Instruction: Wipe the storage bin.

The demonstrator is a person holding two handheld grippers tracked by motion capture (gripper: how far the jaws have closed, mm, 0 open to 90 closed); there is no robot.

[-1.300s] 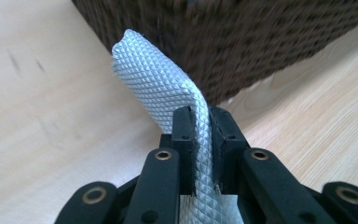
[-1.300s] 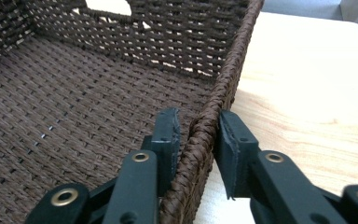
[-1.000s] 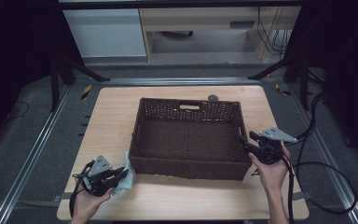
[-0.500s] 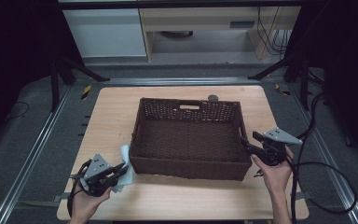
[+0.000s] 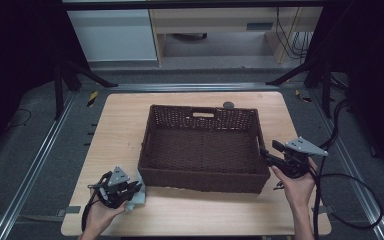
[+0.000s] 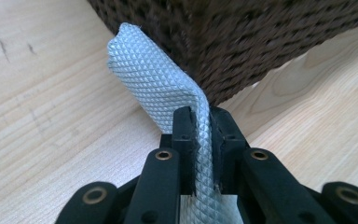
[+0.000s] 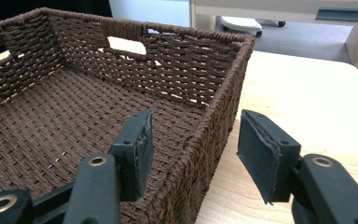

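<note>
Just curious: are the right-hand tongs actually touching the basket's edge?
Apart. The right gripper view shows the right tongs straddling the basket wall, with gaps on both sides.

A basket sits on the middle of the tabletop, and a small round thing lies on the tabletop just behind its far wall. The left gripper is at the basket's near left corner, clamped on a cloth that lies between the gripper and that corner, just beside the basket wall. The right gripper is at the basket's right side, one jaw inside the basket and the other outside, the right wall between them, neither pad pressing on it.
</note>
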